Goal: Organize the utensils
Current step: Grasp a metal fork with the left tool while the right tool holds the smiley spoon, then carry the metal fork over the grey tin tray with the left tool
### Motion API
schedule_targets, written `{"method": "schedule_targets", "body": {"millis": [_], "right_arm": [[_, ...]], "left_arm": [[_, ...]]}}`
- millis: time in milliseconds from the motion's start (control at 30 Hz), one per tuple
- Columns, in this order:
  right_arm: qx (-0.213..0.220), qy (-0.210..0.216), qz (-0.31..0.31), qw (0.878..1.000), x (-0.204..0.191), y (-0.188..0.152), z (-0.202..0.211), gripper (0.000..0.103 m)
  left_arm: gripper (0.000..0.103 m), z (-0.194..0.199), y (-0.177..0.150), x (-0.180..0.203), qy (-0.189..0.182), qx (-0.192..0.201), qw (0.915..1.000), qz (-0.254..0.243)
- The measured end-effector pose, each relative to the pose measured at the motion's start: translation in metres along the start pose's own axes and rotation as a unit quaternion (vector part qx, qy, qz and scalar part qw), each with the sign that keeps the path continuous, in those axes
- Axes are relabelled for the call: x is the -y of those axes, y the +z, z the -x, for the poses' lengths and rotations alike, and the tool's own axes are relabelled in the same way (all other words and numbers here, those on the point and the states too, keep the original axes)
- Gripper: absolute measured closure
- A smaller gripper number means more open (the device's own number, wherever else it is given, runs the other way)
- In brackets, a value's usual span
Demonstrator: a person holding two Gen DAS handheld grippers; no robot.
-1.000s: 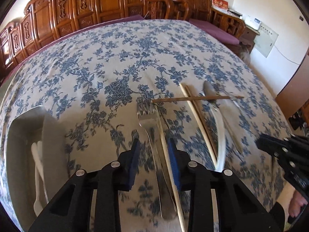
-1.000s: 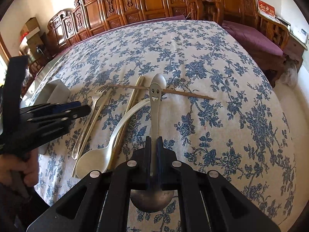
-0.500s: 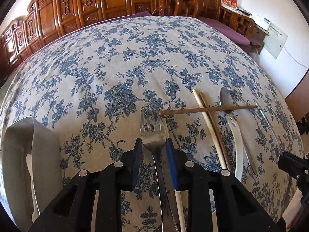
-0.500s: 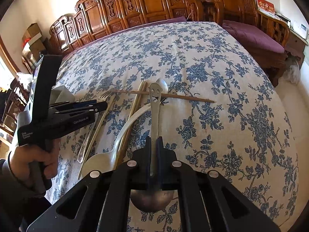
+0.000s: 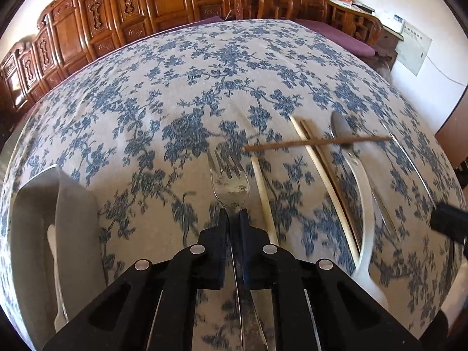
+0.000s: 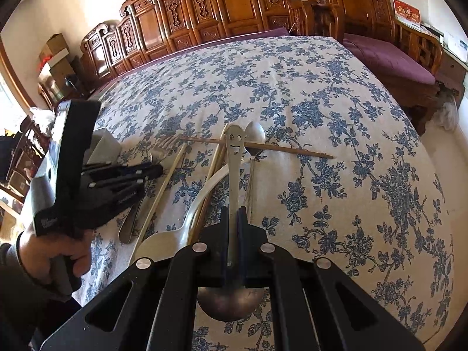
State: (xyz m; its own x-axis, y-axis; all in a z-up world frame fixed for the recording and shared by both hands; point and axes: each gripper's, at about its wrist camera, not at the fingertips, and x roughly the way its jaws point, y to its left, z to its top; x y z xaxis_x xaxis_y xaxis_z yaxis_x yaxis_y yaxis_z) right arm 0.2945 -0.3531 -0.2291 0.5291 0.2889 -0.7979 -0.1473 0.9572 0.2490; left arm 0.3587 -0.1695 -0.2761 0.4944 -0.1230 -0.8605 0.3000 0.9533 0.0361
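My left gripper (image 5: 233, 215) is shut on a metal fork (image 5: 229, 175), tines pointing away, low over the floral tablecloth. It shows from the side in the right wrist view (image 6: 152, 172). My right gripper (image 6: 234, 213) is shut on a metal spoon with a smiley-face handle (image 6: 235, 152), bowl toward the camera. On the cloth lie pale chopsticks (image 5: 317, 163), a brown chopstick (image 5: 316, 143) laid across them, a white plastic spoon (image 5: 364, 201) and another metal spoon (image 6: 255, 139).
A grey metal utensil holder (image 5: 35, 225) stands at the left with a white utensil inside; it also shows in the right wrist view (image 6: 103, 146). Carved wooden chairs (image 6: 204, 8) line the table's far edge. A purple-cushioned bench (image 6: 389, 58) is at the right.
My left gripper has closed on the fork, whose neck now sits between the pads. The right gripper keeps hold of the smiley spoon and has barely moved.
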Motion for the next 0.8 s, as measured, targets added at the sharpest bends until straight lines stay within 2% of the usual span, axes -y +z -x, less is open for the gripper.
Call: {"method": "schedule_targets", "body": {"millis": [367,600,800], "right_arm": [[0.013,0.015,0.020,1.000,-0.020,0.002,0.012,0.096],[0.022,0.020,0.026,0.999,-0.026,0.003,0.021,0.096],[0.027,0.022,0.030,0.999,-0.030,0.005,0.025,0.096]], "left_arm": [[0.097,0.077,-0.025,-0.007,0.000,0.064,0.9979,0.007],[0.097,0.102,-0.028,-0.008,-0.001,0.100,0.9949,0.013],[0.101,0.124,-0.027,0.001,0.010,0.134,0.9909,-0.001]]}}
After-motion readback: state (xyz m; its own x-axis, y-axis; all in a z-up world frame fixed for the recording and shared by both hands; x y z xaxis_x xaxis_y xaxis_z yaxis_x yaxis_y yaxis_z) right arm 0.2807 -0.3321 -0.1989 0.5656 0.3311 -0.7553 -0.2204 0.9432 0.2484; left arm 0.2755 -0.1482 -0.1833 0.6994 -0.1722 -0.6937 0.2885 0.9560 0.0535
